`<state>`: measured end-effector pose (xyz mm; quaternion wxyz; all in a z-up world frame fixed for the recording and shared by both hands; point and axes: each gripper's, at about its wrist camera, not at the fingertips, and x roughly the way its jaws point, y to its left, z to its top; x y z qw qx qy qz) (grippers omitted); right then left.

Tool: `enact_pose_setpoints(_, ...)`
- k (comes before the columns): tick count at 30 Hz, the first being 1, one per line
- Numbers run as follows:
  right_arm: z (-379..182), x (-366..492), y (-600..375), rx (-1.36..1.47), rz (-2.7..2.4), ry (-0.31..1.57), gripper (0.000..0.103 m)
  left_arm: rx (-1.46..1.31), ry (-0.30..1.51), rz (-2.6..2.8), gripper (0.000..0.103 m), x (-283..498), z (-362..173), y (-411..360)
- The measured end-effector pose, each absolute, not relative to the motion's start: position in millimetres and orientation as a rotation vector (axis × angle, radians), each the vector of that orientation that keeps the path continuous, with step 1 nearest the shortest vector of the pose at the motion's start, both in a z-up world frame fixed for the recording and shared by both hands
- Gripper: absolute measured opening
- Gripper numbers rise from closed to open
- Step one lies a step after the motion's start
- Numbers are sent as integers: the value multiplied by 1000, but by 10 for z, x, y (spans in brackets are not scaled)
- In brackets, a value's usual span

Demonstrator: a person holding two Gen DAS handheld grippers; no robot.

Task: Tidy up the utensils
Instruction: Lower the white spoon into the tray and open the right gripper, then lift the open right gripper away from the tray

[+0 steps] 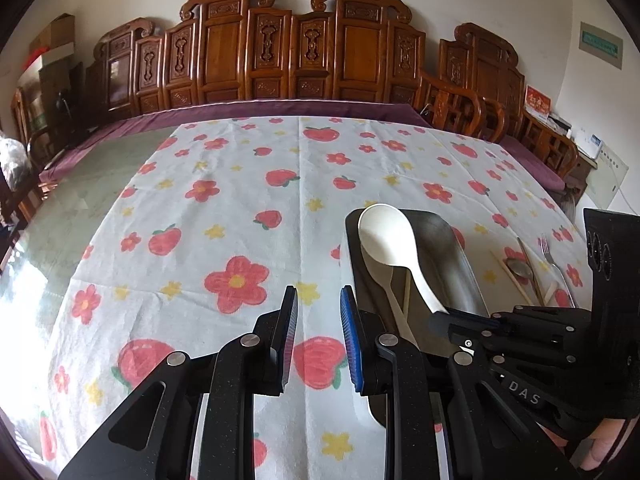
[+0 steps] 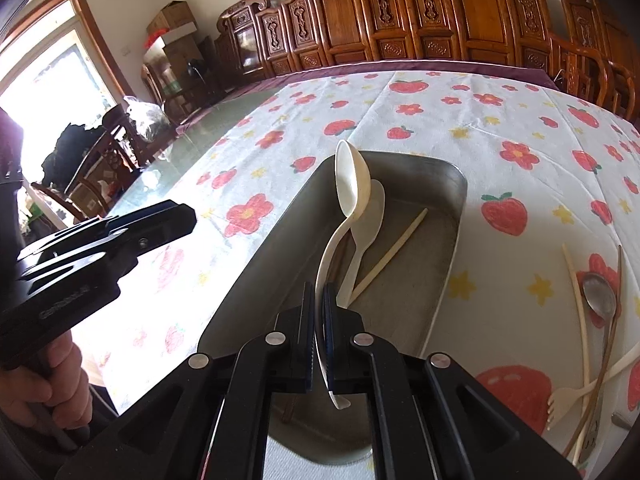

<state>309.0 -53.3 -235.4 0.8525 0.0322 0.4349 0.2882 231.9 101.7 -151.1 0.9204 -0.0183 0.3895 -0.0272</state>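
Observation:
My right gripper (image 2: 319, 304) is shut on the handle of a cream plastic spoon (image 2: 350, 176) and holds it above the metal tray (image 2: 448, 240); the spoon also shows in the left wrist view (image 1: 386, 236). Inside the tray lie a second cream spoon (image 2: 370, 232) and a pale chopstick (image 2: 394, 254). My left gripper (image 1: 318, 308) is open and empty over the flowered cloth, just left of the tray (image 1: 460, 264). Loose utensils lie right of the tray: a metal spoon (image 2: 599, 294), chopsticks (image 2: 578, 300) and a cream fork (image 2: 568, 396).
The white tablecloth with strawberries and flowers (image 1: 224, 216) covers the table; bare glass tabletop (image 1: 80, 208) shows at left. Carved wooden chairs (image 1: 296, 52) line the far edge. A metal fork (image 1: 554, 264) lies right of the tray.

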Motion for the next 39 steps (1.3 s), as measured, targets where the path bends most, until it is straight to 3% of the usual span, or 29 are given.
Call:
enact_pose_setpoints(7,-2406,3147,-438,67,610,936,6,-46,800,-54,20,2317,-1502,1038)
enact_pose_setpoints(11,-2425,3141,-453,80,625,944,12,-44,800,-54,20,2317,-1504,1040)
enact_pose_setpoints(35,-2075,2903,-907,26,631,867,14,-33,789,-109,21,2258,-1477,801)
enact_pose_setpoints(37,-2037,2858,-1010,16,612,852,14,-36,787,-113,23,2250,-1466,786)
enact_pose_setpoints(39,-1992,2799,-1189,11,581,837,14,-40,779,-122,38,2238,-1450,756)
